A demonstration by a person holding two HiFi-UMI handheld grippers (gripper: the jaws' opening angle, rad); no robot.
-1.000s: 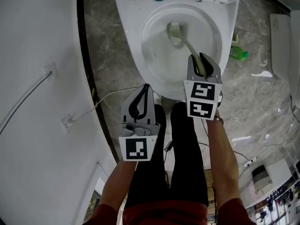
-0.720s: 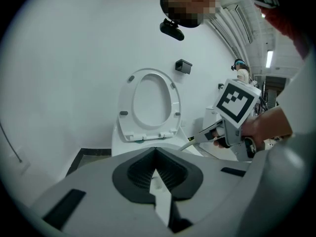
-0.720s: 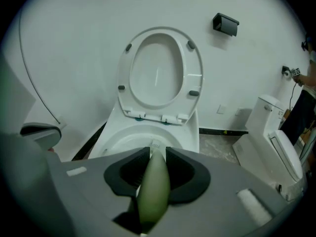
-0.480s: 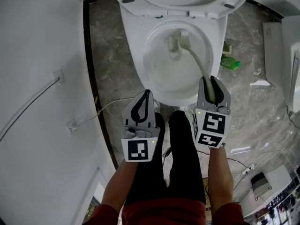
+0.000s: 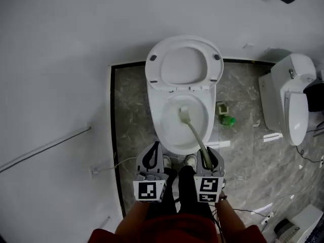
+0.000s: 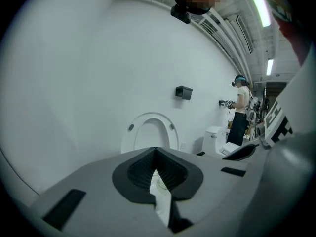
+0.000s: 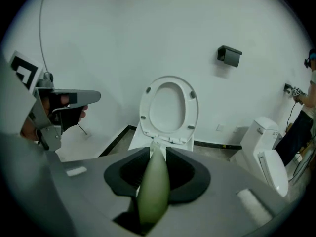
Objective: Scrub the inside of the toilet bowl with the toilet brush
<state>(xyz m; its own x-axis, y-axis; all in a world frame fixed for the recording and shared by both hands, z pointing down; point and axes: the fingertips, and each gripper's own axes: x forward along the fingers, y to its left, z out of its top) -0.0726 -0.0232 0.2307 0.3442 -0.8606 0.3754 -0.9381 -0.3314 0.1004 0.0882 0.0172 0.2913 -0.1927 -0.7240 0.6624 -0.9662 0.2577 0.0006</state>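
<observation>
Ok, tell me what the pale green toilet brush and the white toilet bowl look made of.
The pale green toilet brush looks like matte plastic: smooth, moulded, curved handle. The white toilet bowl is probably glazed ceramic: glossy, even white.

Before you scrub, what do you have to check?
1. Right gripper shut on brush handle: ok.
2. Brush head inside bowl: ok.
3. Head pressing on the bowl wall: cannot tell.
4. Lid up, out of the way: ok.
5. Left gripper shut, empty, outside the bowl: ok.
</observation>
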